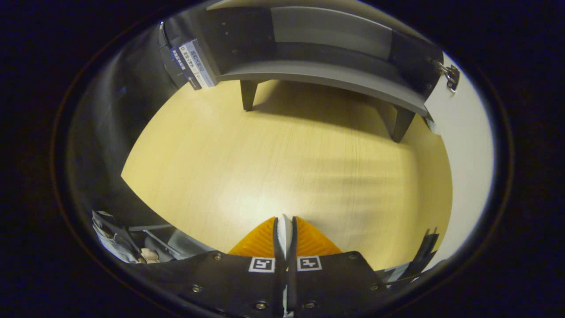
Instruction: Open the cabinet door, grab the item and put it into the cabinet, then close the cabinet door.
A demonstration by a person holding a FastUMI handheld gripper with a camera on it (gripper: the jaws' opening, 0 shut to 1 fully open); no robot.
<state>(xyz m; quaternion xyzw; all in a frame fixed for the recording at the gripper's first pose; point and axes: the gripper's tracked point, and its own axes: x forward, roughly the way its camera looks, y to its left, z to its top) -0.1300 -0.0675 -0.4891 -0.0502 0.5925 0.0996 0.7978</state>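
A dark grey cabinet (326,75) on short legs stands on the wooden table (265,168), well beyond my fingers. It is open, and its inner shelf looks bare. Its pale door (465,145) is swung out to the right, with a metal hinge (451,76) at its top. My gripper (284,219) hovers over the near part of the table, with the jaws nearly together. A thin white item (284,234) is pinched edge-on between them, and I cannot tell what it is.
A panel with stickers (194,64) stands at the cabinet's left side. Crumpled paper and metal bars (119,240) lie past the table's near left edge. A dark wall curves around the left, and bare tabletop stretches from my fingers to the cabinet legs.
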